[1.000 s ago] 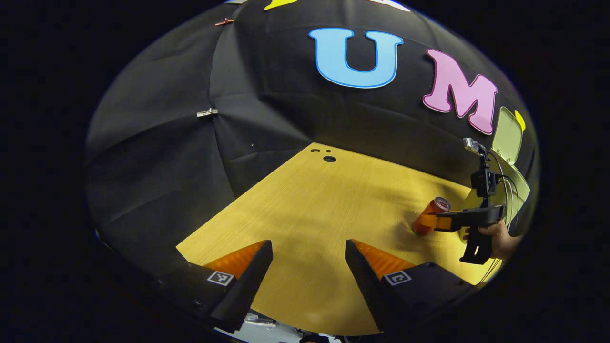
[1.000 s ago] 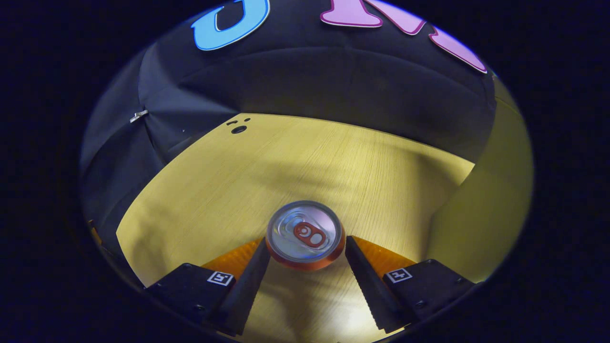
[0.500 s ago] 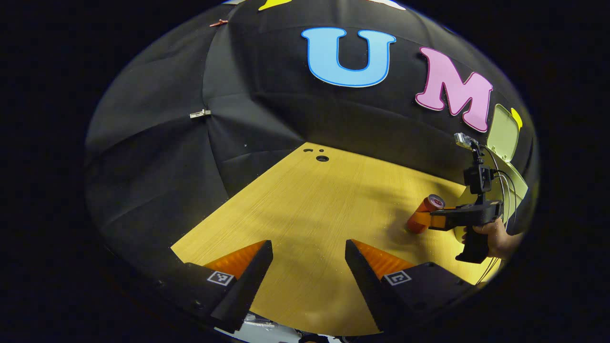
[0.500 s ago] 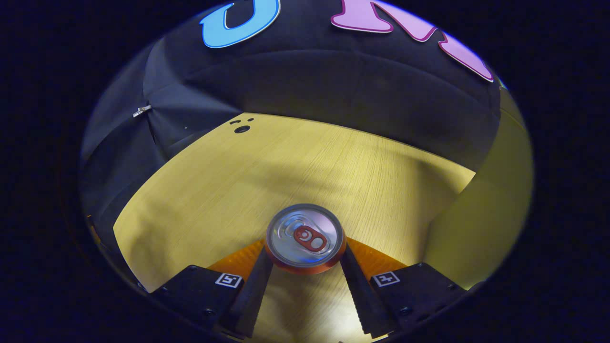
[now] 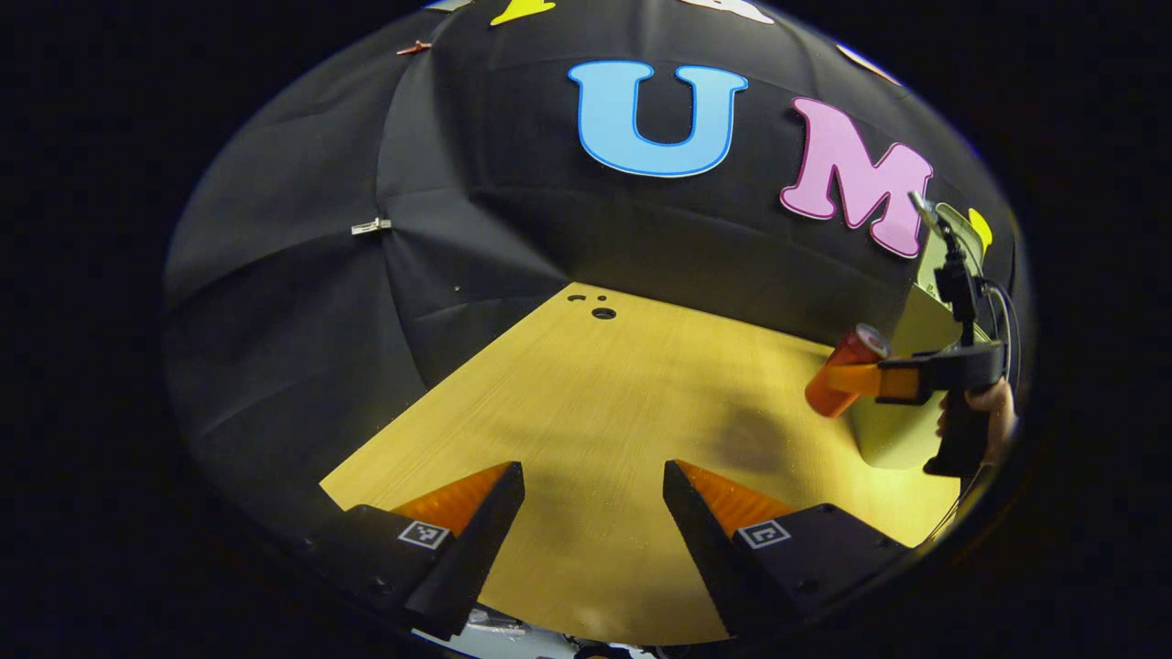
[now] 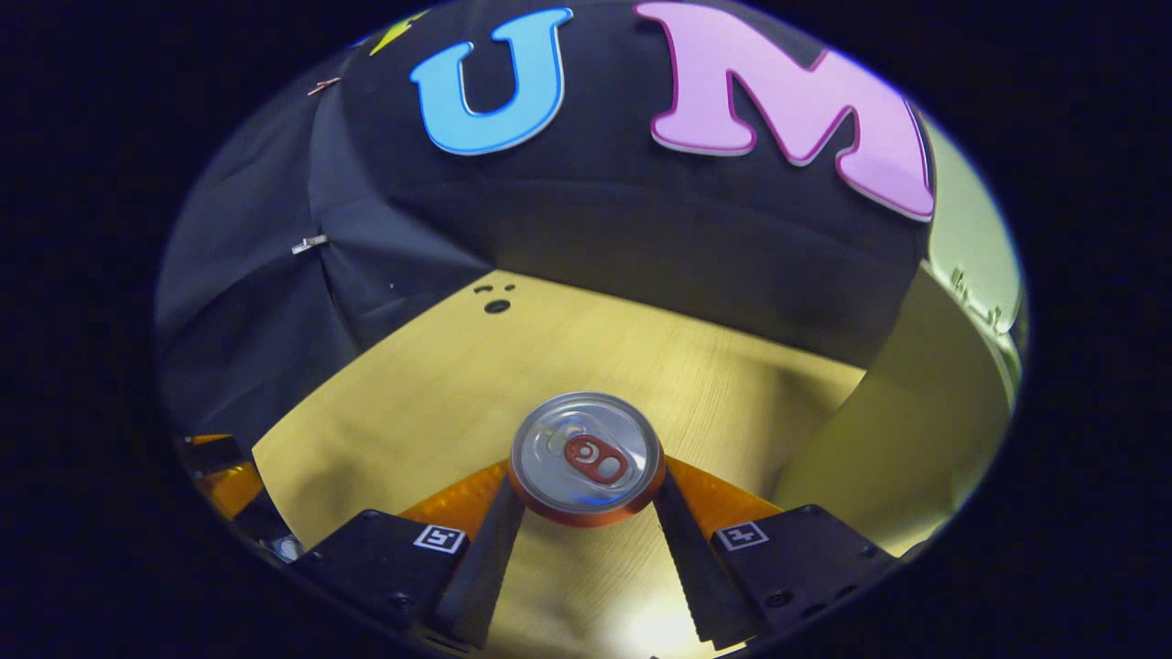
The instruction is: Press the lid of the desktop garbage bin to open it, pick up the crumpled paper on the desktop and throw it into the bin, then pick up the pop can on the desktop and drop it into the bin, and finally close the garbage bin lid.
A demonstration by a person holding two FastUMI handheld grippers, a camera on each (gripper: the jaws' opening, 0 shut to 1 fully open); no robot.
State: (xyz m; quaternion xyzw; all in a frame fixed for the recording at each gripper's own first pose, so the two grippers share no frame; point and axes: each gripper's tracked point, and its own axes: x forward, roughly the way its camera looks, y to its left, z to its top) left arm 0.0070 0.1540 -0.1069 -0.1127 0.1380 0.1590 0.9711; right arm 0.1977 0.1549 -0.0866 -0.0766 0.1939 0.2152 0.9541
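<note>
Table: pale yellow wood-grain table (image 5: pixel 586 403) under black cloth walls, with small dark holes (image 5: pixel 602 312) near its far edge.
Right tongs: right tongs (image 6: pixel 586 513) pinching the orange aluminium pop can (image 6: pixel 587 456) from both sides; the can hangs clear above the table, beside the bin.
Bin: pale green plastic garbage bin (image 6: pixel 916 403), lid (image 6: pixel 971 247) raised.
Left tongs: left tongs (image 5: pixel 593 499) spread, nothing between them, low over the table.
Hand: a hand (image 5: pixel 993 407) grips the right tongs' handle.
</note>
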